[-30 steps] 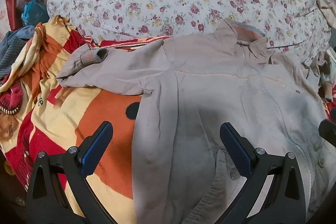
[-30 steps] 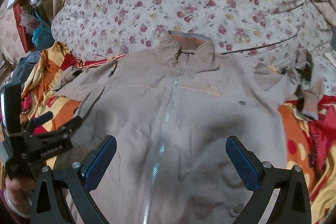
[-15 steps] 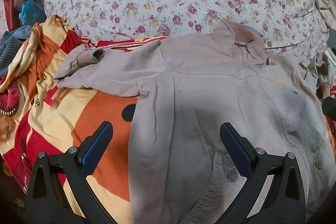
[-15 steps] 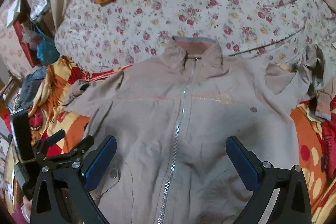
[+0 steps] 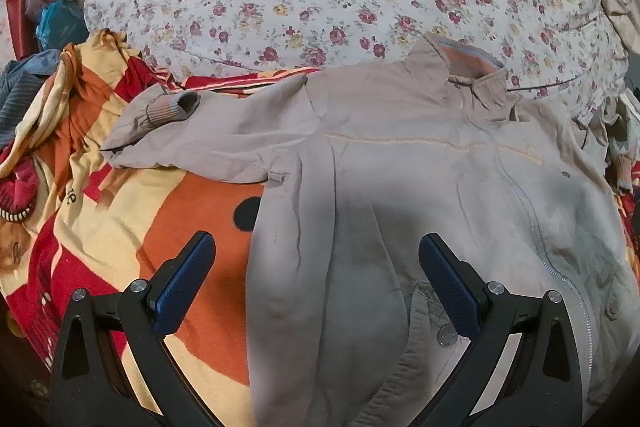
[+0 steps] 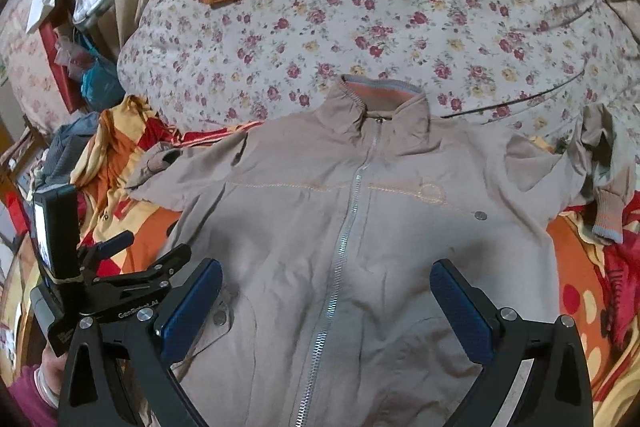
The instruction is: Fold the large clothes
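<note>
A beige zip-front jacket (image 6: 352, 227) lay spread face up across the centre of both frames, on a patterned blanket (image 5: 168, 211) below a floral quilt (image 6: 400, 19). Both sleeves remained out to the sides and no fold had been made. The left gripper (image 5: 316, 267) and right gripper (image 6: 326, 291) hovered low in frame, jaws wide apart and empty.

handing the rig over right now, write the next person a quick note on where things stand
Left tool: open, empty, over the jacket's left side.
Right tool: open, empty, over the jacket's zipper.
Beige jacket: face up and zipped on the orange blanket, collar toward the floral duvet. Both sleeves are out to the sides, bunched near the cuffs.
Done: jacket laid out.
Left: all the folding; probably sleeves in first.
</note>
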A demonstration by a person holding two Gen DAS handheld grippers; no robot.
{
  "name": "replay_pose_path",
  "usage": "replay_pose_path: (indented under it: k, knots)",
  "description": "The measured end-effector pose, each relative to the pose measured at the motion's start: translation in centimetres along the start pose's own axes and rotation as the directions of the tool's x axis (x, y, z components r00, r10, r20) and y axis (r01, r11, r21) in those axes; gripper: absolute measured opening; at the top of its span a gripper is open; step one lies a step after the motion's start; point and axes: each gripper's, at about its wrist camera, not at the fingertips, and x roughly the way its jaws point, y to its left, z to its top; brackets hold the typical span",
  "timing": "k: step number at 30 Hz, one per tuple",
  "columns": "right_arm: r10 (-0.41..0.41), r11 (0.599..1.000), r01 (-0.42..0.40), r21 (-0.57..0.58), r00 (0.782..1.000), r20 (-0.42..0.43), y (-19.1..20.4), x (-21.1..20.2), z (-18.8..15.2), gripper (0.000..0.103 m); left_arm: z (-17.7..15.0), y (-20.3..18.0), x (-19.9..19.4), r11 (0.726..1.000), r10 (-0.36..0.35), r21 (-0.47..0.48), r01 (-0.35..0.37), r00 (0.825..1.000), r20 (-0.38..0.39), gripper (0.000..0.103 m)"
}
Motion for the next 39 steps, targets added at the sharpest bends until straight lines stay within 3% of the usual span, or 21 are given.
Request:
replay_pose_path:
  k: [12,39]
  knots:
    - [-0.014,0.999,0.014,0.039,1.0,-0.015,-1.2,1.3,-1.3,0.103,0.0,0.4,0.1,1.0,0.03,0.0,-0.03,0.999,0.013,0.102]
    - [-0.187,0.982,0.187,-0.023,0.982,0.011,-1.2,3.2,-2.2,0.103,-0.2,0.7,0.9,0.999,0.054,-0.009,-0.054,0.999,0.009,0.102]
